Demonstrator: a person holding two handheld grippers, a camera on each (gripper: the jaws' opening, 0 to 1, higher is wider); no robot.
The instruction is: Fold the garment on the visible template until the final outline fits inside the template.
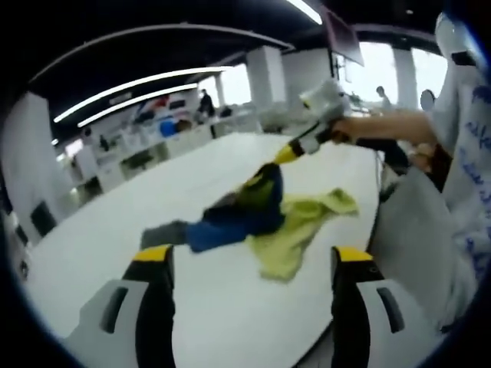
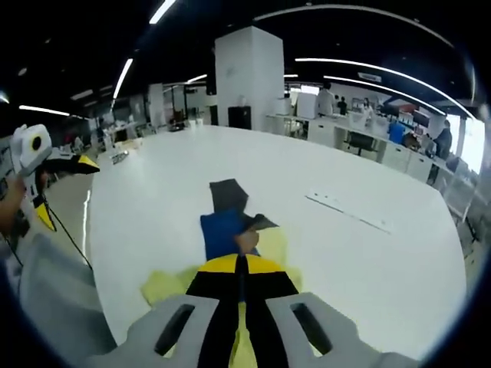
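Jaws of right gripper (image 2: 242, 264) pinch one garment (image 1: 253, 211), lifted off table (image 1: 230, 322); left gripper (image 1: 249, 264) jaws spread wide, holding nothing.

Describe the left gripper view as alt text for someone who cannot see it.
A yellow-tipped right gripper lifts a crumpled yellow, blue and grey cloth garment off a white table. The left gripper stands open in the foreground.

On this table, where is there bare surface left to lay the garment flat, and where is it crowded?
The white table is bare on most sides of the garment: a wide patch between it and the far edge, and another between it and the thin strip. The crowded spot is the garment itself, bunched where the right gripper pinches it. The left gripper, jaws apart, hangs over bare tabletop.
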